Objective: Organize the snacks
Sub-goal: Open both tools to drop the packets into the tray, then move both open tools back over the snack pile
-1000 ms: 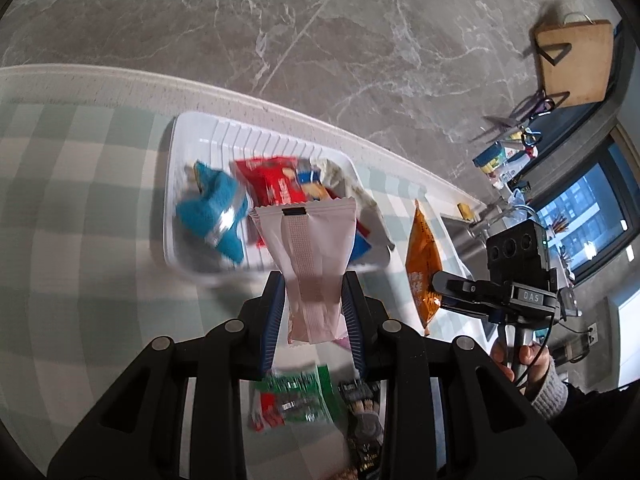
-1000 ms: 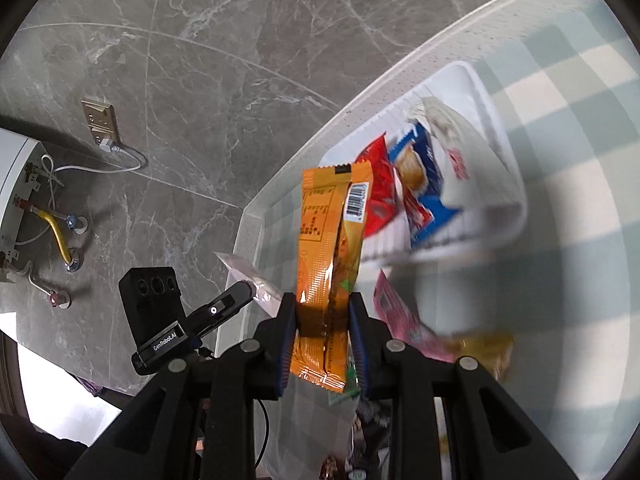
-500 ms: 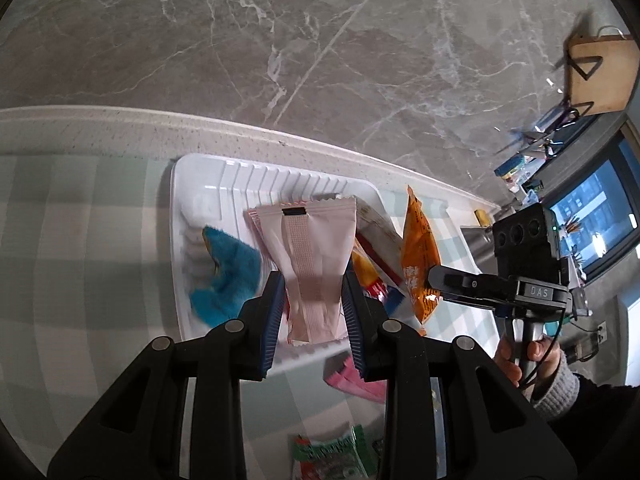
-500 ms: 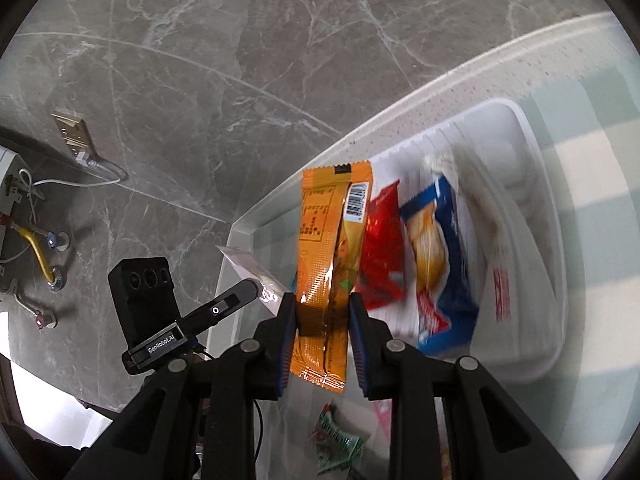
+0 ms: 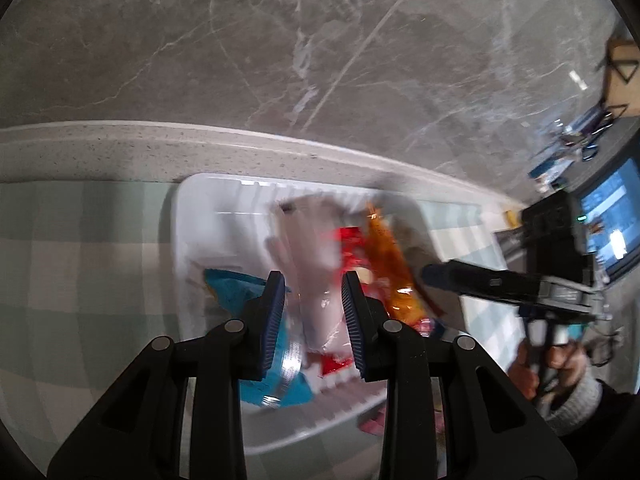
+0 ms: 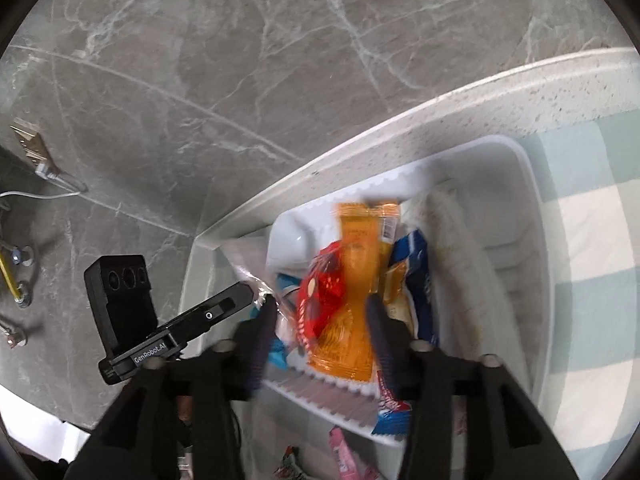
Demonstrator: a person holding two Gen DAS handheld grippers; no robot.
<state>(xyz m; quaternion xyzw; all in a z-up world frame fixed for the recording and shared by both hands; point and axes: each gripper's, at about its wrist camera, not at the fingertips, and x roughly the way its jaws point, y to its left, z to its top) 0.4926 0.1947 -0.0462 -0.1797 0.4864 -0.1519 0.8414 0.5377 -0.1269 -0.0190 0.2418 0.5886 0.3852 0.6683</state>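
The left claw (image 6: pixel 256 292) body reads "GenRobot.AI"; snack print is too blurred.

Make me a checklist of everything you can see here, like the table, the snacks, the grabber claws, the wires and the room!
Surface: green-and-white checked cloth on a pale speckled counter.
Job's things: white tray holds blue, red and white packets; orange packet dropping into it; pink packet.
Clutter: loose packets outside the tray's near rim.
Grippers: left gripper shut on the pink packet; right gripper opening, pads clear of the orange packet.
Cables: white wire at a wall socket.
Surroundings: grey marble wall; window at right.
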